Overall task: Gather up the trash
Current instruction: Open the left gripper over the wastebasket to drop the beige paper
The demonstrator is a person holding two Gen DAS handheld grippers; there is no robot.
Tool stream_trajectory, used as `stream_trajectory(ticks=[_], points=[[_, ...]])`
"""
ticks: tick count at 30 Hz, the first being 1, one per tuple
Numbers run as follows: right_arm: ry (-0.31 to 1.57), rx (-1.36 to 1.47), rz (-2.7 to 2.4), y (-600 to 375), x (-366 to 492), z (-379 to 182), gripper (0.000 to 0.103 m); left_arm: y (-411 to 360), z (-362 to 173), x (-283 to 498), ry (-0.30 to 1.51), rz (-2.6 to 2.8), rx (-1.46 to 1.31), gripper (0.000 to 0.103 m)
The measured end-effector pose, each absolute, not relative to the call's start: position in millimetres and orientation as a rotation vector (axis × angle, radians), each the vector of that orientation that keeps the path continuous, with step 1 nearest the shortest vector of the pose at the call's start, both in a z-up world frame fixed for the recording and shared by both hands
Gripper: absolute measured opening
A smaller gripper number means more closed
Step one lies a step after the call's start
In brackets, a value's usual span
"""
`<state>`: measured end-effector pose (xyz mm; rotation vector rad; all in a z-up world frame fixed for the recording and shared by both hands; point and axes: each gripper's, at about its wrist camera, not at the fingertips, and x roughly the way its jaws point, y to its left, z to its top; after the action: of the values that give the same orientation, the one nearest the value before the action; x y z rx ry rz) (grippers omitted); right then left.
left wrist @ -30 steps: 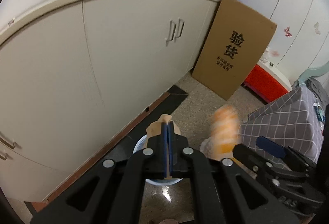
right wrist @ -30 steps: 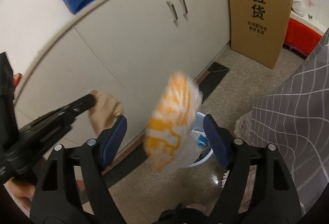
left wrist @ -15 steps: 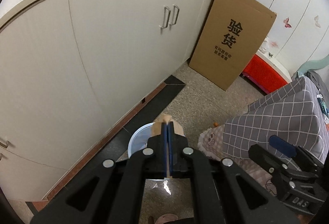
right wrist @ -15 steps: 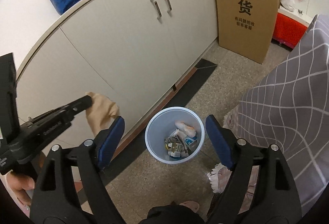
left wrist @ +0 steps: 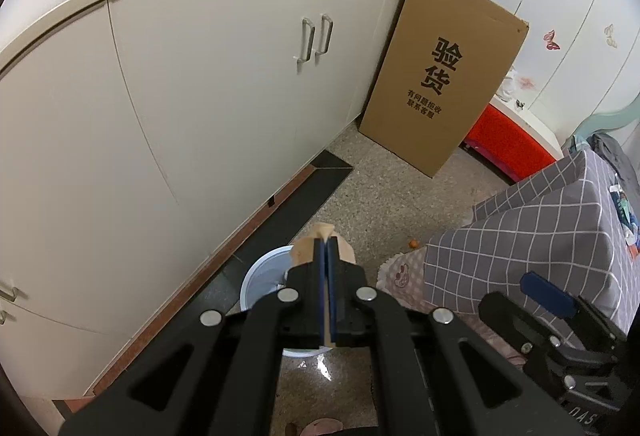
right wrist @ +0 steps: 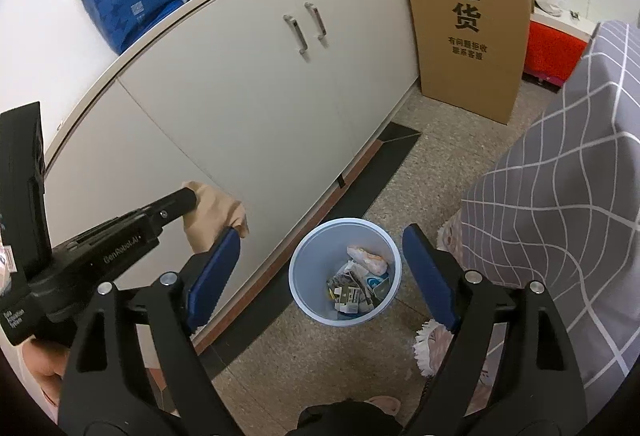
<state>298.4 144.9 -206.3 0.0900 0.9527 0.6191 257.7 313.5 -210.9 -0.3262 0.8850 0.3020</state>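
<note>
One white bin (right wrist: 343,272) at 12 o'clock, litter inside. My left gripper (left wrist: 325,268) clamps one crumpled tan paper (right wrist: 216,212); my right gripper (right wrist: 320,268), just widening, is empty.

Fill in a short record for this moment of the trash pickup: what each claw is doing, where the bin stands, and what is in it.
left claw: shut on a tan crumpled paper
right claw: open, nothing between its pads, jaws have just been opening
bin: white, on the floor beside the cabinet
bin contents: orange-and-white wrapper on top of other scraps
</note>
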Motion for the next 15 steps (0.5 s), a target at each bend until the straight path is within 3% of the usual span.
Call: stream_trajectory(ticks=[1,2,3,4,15], points=[[0.954,0.094,0.616,143,299,-207,0.082,314,-211,259,0.886,0.305,-0.332,0.005],[0.956,0.096,0.614,143,299,-207,0.082,315,-212,262,0.900,0.309,-0.338,0.024],[0.958,0.098,0.613,141,299,-207,0.082,315,-212,262,0.909,0.317,-0.341,0.066],[0.960,0.101,0.612,140,299,-207,0.082,317,-213,262,0.909,0.352,-0.345,0.081],[0.959,0.137,0.631,131,292,-197,0.082,315,-205,241,0.888,0.353,-0.369,0.083]])
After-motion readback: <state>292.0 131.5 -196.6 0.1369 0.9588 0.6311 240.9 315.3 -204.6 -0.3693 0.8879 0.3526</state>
